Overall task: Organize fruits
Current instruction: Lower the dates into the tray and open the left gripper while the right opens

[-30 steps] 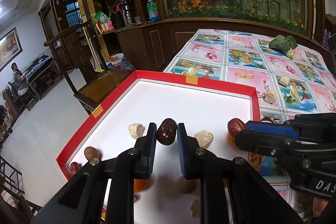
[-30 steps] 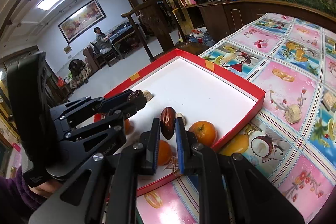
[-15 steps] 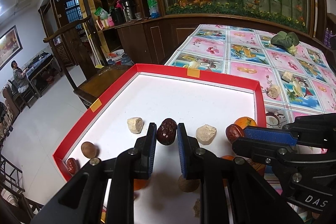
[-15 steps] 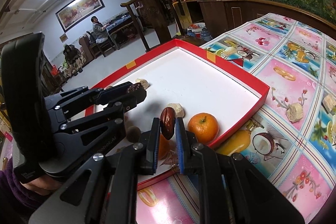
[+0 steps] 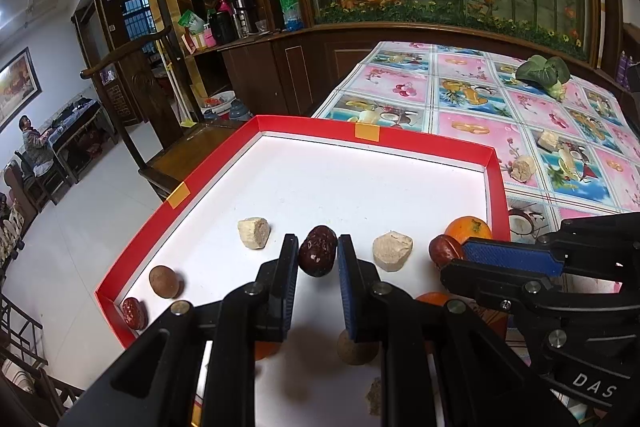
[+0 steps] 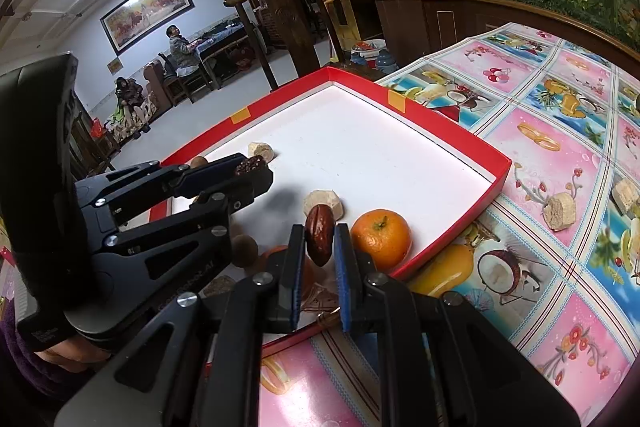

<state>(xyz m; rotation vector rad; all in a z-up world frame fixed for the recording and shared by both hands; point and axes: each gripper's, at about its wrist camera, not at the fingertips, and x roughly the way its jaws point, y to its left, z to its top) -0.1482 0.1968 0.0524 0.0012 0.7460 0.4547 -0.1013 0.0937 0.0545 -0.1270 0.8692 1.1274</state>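
A red-rimmed white tray lies on the flowered tablecloth. My left gripper is shut on a dark red date, held just above the tray floor between two beige chunks. My right gripper is shut on a brown-red date over the tray's near right corner, beside an orange. In the left wrist view the right gripper comes in from the right with its date. In the right wrist view the left gripper reaches in from the left.
In the tray lie a brown round fruit, a red date, a second brown ball and another orange. Beige chunks and a green vegetable sit on the cloth. A wooden chair stands left of the tray.
The right gripper has shifted slightly, so an orange now shows behind it in the left wrist view. Both grippers still hold their dates.
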